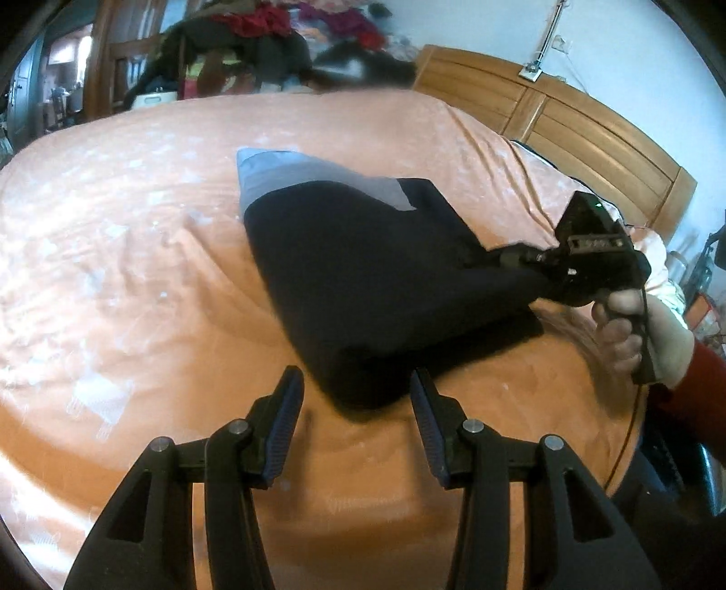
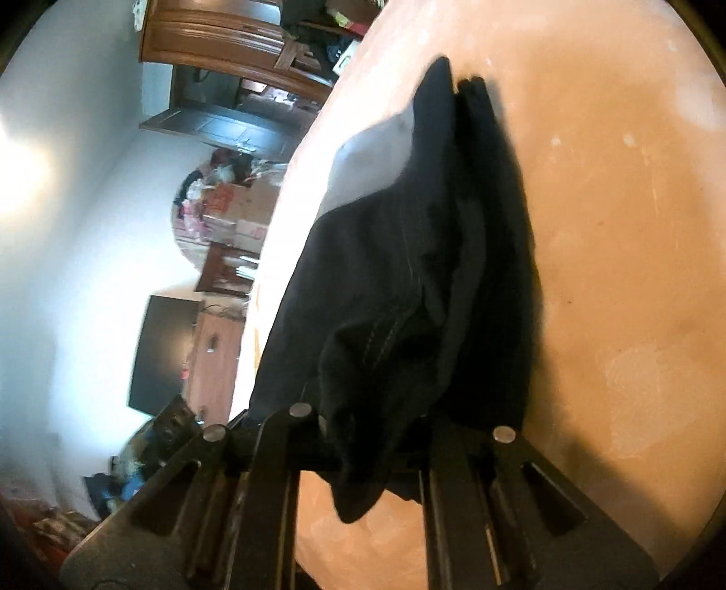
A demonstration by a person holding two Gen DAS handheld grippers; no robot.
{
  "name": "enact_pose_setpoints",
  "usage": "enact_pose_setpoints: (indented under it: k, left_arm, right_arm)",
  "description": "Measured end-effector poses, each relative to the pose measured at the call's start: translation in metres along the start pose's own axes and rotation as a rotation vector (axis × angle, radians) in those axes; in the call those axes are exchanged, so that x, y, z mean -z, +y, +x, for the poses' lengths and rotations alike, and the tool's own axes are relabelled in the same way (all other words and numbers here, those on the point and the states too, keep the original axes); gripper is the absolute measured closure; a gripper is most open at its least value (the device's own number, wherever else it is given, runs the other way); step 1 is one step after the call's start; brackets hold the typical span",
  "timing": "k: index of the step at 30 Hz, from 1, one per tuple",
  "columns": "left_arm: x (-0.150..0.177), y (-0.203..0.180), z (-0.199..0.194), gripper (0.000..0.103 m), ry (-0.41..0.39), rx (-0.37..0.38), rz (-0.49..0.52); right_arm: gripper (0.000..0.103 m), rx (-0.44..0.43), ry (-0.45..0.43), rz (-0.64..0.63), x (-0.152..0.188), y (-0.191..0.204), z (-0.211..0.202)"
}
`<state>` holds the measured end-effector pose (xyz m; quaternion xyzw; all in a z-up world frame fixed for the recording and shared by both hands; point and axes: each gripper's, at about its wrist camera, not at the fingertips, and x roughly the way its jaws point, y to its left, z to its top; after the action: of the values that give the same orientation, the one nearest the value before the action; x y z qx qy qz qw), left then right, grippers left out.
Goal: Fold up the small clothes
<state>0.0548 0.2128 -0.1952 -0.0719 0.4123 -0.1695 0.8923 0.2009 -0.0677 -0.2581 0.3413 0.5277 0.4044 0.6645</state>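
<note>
The dark garment [image 1: 363,281] is lying on the orange bedspread [image 1: 136,254], near the middle of the bed, with a grey band [image 1: 290,174] showing along its far edge. It is sitting in a rough wedge, its near corner pointing toward my left gripper [image 1: 357,399]. In the right wrist view the same garment [image 2: 408,281] is filling the centre of the frame, its dark cloth bunching into creases with a line of pale stitching, and a grey patch [image 2: 367,163] is showing at its far end.

My right gripper [image 1: 508,256] is pinching the garment's right corner, and the cloth there is rising off the bed toward it in a taut peak. From the right wrist camera, the fabric is draping over and between my 2 fingers, so the fingertips themselves are hidden under it. My right hand [image 1: 635,336], in a pale glove with a red sleeve behind it, is wrapping around that gripper's handle.

My left gripper is hanging just short of the garment's near corner with its 2 fingers spread apart and nothing between them. The blue ribbed pads [image 1: 283,426] are facing each other across the gap.

Beyond the bed, a wooden headboard [image 1: 567,127] is running along the right side against a pale wall, and a heap of mixed clothes [image 1: 281,41] is piling up at the far end.
</note>
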Motion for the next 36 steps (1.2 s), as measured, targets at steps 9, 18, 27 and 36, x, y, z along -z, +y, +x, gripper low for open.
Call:
enact_pose_setpoints:
  k: [9, 18, 27, 36]
  left_arm:
    - [-0.016, -0.019, 0.029, 0.056, 0.008, -0.175, 0.151]
    - [0.006, -0.028, 0.051, 0.059, 0.107, -0.255, 0.487]
    - [-0.027, -0.022, -0.036, 0.07, -0.158, -0.1, 0.253]
    - [-0.009, 0.013, 0.065, 0.057, 0.099, -0.08, 0.276]
  right_arm:
    - [0.094, 0.044, 0.015, 0.017, 0.016, -0.005, 0.011]
    - [0.099, 0.042, -0.029, 0.007, 0.02, -0.027, 0.009]
    - [0.098, 0.06, -0.056, -0.023, 0.025, -0.025, -0.002]
    - [0.092, 0.192, -0.128, -0.088, 0.043, -0.007, -0.032]
